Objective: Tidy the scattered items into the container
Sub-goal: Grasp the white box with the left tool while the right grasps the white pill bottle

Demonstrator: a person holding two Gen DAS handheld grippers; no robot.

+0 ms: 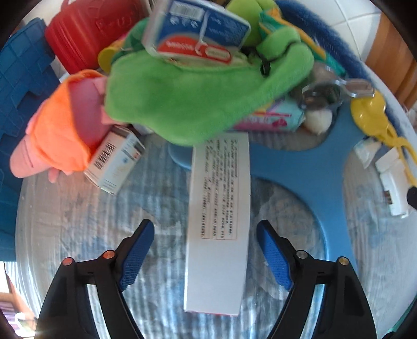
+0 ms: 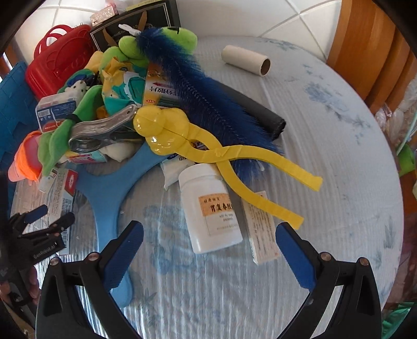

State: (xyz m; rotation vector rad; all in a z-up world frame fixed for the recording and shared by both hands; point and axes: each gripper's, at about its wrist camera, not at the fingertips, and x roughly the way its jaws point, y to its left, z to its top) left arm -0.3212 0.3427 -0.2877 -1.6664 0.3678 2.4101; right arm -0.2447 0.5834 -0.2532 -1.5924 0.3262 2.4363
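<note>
Both wrist views downward, close, sharing pile (image 1: 198,86)

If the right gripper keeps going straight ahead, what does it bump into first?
Most likely the white pill bottle, lying on its side just ahead of the open right gripper. Depth is hard to judge.

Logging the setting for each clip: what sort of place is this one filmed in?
Probably a home dining area: a round table under a clear plastic-covered floral cloth, white floor tiles and a wooden chair beside it, with toys and a white medicine bottle scattered about.
</note>
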